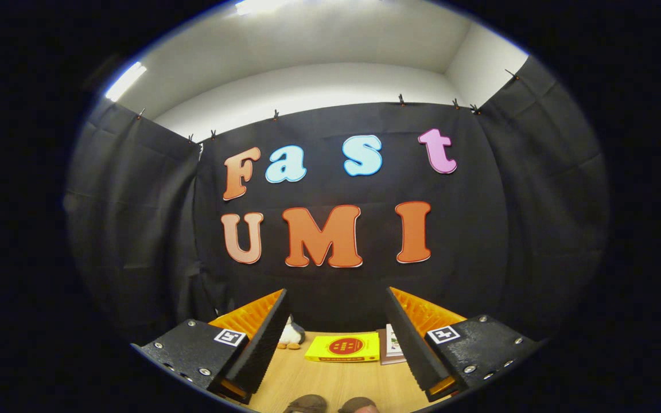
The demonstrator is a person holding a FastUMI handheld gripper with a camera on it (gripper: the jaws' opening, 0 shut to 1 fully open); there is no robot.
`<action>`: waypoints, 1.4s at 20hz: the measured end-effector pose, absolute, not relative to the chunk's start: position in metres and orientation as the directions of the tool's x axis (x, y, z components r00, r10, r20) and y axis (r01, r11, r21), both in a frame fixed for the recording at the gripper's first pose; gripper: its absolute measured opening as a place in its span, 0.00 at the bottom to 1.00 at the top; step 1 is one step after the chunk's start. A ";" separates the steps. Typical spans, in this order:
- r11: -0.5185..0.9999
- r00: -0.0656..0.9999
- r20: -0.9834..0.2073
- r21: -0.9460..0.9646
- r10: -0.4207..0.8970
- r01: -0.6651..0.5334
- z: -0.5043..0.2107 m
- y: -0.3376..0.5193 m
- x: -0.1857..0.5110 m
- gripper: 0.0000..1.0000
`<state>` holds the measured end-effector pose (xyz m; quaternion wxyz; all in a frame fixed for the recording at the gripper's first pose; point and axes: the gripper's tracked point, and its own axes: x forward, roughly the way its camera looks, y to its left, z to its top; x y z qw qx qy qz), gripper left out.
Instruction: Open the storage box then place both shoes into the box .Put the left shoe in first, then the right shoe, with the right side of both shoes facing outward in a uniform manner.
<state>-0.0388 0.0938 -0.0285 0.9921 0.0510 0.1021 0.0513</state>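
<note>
My gripper [336,298] is open and held up, looking toward the booth's back wall, with nothing between its fingers. On the wooden table [330,378] below and between the fingers, the tops of two brown shoes [306,403] [358,405] peek in, side by side. Most of each shoe is hidden.
A yellow flat box [345,347] with a red round mark lies at the back of the table, beyond the fingers. A small white plush toy [292,334] stands by the left finger. A thin booklet [391,345] lies by the right finger. Black cloth walls close the booth.
</note>
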 end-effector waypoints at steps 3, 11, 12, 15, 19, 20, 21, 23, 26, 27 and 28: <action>0.971 0.938 -0.282 0.187 0.201 -0.151 -0.057 0.119 -0.044 0.99; 0.867 0.727 -0.538 0.471 0.427 -0.160 -0.154 0.190 -0.081 0.97; 0.847 0.688 -0.563 0.511 0.458 -0.147 -0.166 0.200 -0.086 0.97; 0.772 0.554 -0.606 0.626 0.571 -0.111 -0.197 0.234 -0.108 0.97; 0.731 0.388 -0.655 0.678 0.649 -0.079 -0.242 0.266 -0.140 0.96; 0.725 0.352 -0.662 0.685 0.662 -0.076 -0.253 0.273 -0.146 0.96; 0.715 0.317 -0.665 0.695 0.677 -0.069 -0.262 0.281 -0.154 0.96; 0.681 0.254 -0.650 0.731 0.717 -0.052 -0.271 0.297 -0.167 0.96; 0.619 0.206 -0.598 0.783 0.774 -0.053 -0.285 0.319 -0.177 0.96; 0.620 0.184 -0.601 0.782 0.777 -0.061 -0.294 0.325 -0.183 0.96; 0.618 0.162 -0.602 0.783 0.782 -0.070 -0.304 0.329 -0.189 0.96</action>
